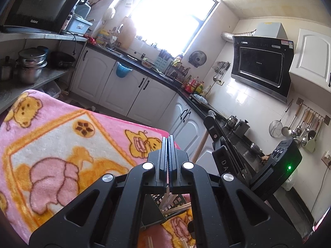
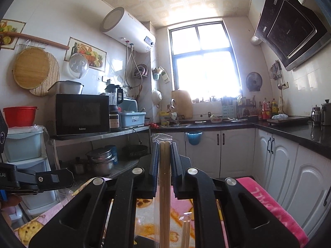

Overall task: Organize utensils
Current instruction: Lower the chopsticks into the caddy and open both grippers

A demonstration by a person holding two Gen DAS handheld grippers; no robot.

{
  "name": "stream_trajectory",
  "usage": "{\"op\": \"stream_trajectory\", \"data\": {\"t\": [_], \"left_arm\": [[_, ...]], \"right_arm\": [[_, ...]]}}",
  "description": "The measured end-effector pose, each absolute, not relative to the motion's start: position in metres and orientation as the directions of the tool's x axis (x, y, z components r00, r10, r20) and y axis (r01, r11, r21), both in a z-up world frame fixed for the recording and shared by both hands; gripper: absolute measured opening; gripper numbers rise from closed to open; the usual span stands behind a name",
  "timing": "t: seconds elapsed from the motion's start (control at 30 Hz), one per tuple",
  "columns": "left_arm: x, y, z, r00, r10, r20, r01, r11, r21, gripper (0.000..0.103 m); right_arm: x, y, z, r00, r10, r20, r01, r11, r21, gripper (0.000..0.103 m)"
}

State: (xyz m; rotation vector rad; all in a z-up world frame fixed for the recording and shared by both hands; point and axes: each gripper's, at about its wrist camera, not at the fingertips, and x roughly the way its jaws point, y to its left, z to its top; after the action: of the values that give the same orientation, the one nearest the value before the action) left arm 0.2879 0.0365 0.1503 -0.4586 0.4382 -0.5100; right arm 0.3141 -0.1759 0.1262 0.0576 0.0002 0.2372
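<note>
My right gripper (image 2: 164, 144) is shut on a pair of pale wooden chopsticks (image 2: 164, 161) in a clear plastic sleeve; they run upright between the pads and stick out above the tips. In the left wrist view the right gripper (image 1: 211, 122) stands to the right, beyond the table's edge. My left gripper (image 1: 169, 142) is shut, with nothing visible between its tips, above a pink cartoon blanket (image 1: 62, 140). Under it a black slotted basket (image 1: 175, 201) holds several chopsticks. Another wrapped pair (image 2: 186, 231) lies on the blanket. The left gripper (image 2: 69, 178) shows at the left edge.
A steel shelf on the left carries a microwave (image 2: 80, 113) and pots (image 1: 31, 66). White cabinets under a black counter (image 2: 289, 132) run along the back and right. A range hood (image 1: 262, 62) and hanging ladles (image 1: 300, 128) line the right wall.
</note>
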Motion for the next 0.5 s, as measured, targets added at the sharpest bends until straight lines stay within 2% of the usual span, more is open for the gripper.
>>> {"op": "stream_trajectory", "data": {"t": [0.1, 0.23, 0.5], "left_arm": [[0.288, 0.037, 0.147, 0.784, -0.553, -0.284, 0.358, 0.775, -0.521, 0.000], [0.286, 0.037, 0.144, 0.785, -0.547, -0.291, 0.352, 0.780, -0.518, 0.000], [0.284, 0.036, 0.137, 0.787, -0.529, -0.317, 0.327, 0.794, -0.512, 0.000]], "right_arm": [[0.314, -0.178, 0.120, 0.970, 0.244, -0.019, -0.242, 0.968, 0.071, 0.012], [0.312, -0.181, 0.117, 0.966, 0.254, -0.045, -0.250, 0.965, 0.084, 0.021], [0.310, -0.187, 0.114, 0.956, 0.273, -0.110, -0.263, 0.960, 0.101, 0.028]]}}
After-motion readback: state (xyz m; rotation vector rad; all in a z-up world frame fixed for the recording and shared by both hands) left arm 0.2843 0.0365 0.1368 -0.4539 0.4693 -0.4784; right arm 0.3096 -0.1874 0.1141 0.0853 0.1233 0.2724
